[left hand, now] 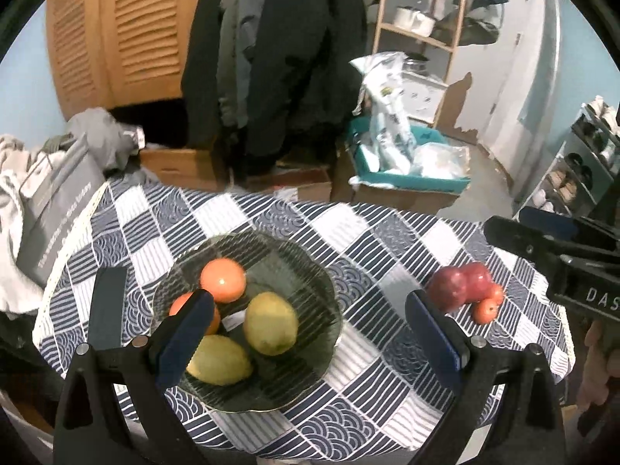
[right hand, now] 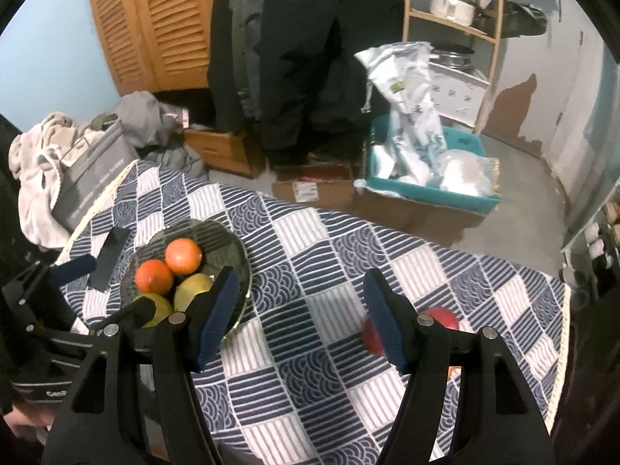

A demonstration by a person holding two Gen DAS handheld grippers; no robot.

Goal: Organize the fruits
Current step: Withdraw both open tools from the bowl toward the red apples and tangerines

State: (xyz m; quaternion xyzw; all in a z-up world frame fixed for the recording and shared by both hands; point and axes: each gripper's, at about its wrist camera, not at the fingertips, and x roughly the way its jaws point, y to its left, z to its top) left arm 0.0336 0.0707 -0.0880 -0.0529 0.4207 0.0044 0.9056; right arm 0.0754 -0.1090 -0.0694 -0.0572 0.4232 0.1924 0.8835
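Right pad hides part of blurred red apples (right hand: 441,316).

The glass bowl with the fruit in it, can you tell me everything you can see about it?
The glass bowl is dark, smoky green and see-through, with fine ribs running out to a wavy rim. It sits upright and flat on the blue-and-white checked tablecloth, toward the table's left side. Inside lie two oranges and two yellow-green lemons, bunched together and touching. Nothing grips it; the apples lie apart on the cloth.
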